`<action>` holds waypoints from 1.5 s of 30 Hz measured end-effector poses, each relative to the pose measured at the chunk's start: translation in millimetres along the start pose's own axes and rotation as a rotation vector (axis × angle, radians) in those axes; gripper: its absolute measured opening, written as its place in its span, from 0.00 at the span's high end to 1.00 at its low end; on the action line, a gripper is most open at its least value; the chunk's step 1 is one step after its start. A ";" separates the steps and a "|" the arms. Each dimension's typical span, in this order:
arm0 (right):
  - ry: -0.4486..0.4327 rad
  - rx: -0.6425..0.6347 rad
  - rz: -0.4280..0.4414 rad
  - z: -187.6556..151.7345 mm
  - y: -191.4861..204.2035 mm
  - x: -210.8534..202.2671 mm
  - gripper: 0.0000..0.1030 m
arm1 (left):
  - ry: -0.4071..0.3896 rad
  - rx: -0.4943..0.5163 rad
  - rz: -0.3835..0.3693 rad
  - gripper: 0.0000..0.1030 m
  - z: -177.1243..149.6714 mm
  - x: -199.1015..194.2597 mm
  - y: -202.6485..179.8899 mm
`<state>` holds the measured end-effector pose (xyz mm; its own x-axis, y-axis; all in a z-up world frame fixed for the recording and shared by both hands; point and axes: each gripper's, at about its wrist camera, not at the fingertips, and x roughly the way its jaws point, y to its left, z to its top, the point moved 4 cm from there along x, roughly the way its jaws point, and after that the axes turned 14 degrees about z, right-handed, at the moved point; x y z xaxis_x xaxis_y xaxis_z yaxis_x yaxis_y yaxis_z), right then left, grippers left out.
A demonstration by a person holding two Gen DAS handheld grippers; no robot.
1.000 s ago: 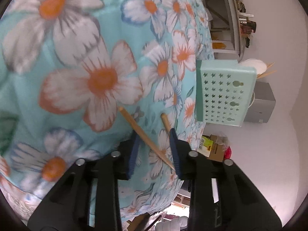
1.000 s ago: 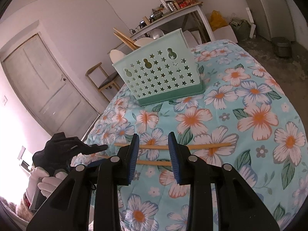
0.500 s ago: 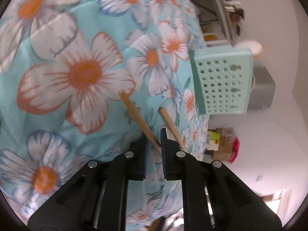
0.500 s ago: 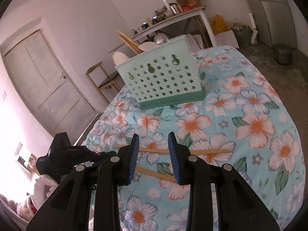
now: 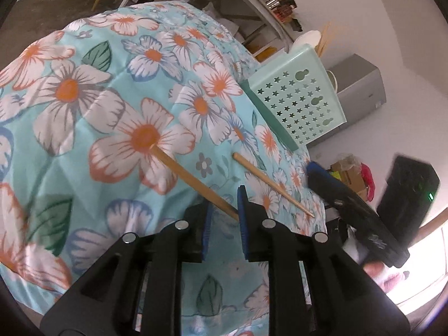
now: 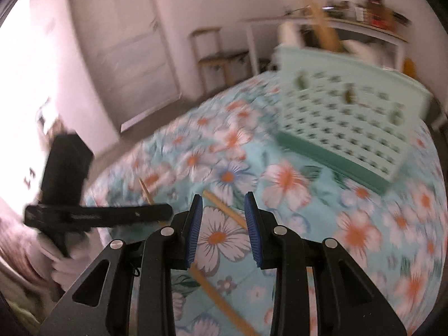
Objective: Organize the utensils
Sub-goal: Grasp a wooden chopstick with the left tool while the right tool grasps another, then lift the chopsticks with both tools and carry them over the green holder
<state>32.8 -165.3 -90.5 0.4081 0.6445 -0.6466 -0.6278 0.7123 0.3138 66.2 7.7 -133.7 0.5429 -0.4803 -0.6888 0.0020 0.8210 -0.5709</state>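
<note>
Left tongs (image 5: 224, 210) parted, right tongs (image 6: 222, 215) agape

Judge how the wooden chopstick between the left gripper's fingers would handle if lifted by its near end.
The chopstick looks straight and thin, so it is probably stiff and light. It seems round and tapered, so a nudge might roll it, though the soft floral cloth may slow that. If the left gripper pinches only the end, it could pivot downward.
</note>
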 end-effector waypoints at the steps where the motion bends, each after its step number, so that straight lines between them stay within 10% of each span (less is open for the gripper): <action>1: 0.051 -0.034 -0.010 1.3 -1.6 12.2 0.71 | -0.005 0.006 -0.002 0.83 -0.9 -0.3 0.2; 9: 0.230 -0.178 -0.012 1.4 -1.9 55.8 0.73 | -0.026 0.028 -0.020 0.83 -5.8 -3.1 2.9; 15: 0.263 -0.219 -0.030 -1.7 -2.9 66.1 0.93 | -0.031 0.033 -0.022 0.83 -7.1 -4.6 3.7; 21: 0.135 -0.162 -0.072 11.9 -11.7 33.2 0.94 | -0.037 0.036 -0.013 0.83 -6.8 -5.4 2.9; 30: -0.283 0.079 -0.175 28.4 -40.7 -84.9 0.94 | -0.044 0.033 0.022 0.83 1.6 -6.9 -6.8; 37: -0.578 0.178 -0.198 12.7 -39.0 -173.6 0.94 | -0.172 0.084 -0.003 0.91 33.9 -43.9 -39.7; 45: -0.699 0.181 -0.169 3.1 -34.9 -212.7 0.94 | -0.360 0.230 -0.124 0.96 77.0 -93.9 -126.2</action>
<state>-30.0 -326.5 38.2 0.8544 0.5052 -0.1216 -0.4244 0.8135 0.3977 79.7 -27.1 37.5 0.7843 -0.4749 -0.3991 0.2502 0.8309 -0.4971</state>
